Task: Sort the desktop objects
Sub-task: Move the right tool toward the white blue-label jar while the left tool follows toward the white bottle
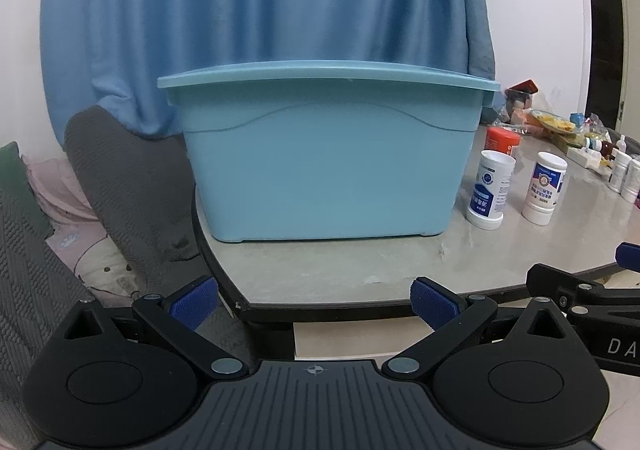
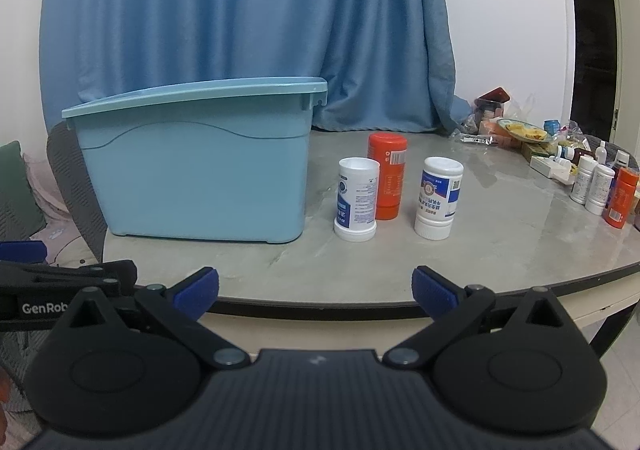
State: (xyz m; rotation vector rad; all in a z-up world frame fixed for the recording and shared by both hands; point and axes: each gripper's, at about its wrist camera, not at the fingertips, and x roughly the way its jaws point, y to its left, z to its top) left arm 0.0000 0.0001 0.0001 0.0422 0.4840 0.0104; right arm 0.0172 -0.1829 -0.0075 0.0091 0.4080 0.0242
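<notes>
Both pairs of tongs sit closest to the cameras, held low at the near edge of the tabletop point(image 2: 520, 234). On the left tongs point(image 1: 314, 304) the blue pads are spread wide with nothing between them, and the right tongs point(image 2: 315, 292) are spread wide and bare as well. Just past them stands a big light blue storage bin point(image 2: 192, 178) with its lid point(image 2: 200, 92) lying flat on top, so nobody can see what is inside. Beside the bin stand three bottles close together: a white bottle with a blue label point(image 2: 357, 198), an orange bottle point(image 2: 387, 174) just behind it, and another white bottle point(image 2: 438, 197) a little to the right. None of them is in the bin, so these three are left to sort if the bin is where they go. How many things the bin holds cannot be told with the lid on. Far off at the right edge sits a heap of small bottles and snack packs point(image 2: 560, 154). Gray stone with a dark rim makes up the round tabletop. Behind it hangs a long blue curtain point(image 2: 240, 18) on a white wall, with a dark doorway point(image 2: 592, 42) at the right and gray bedding point(image 1: 120, 190) at the left.
</notes>
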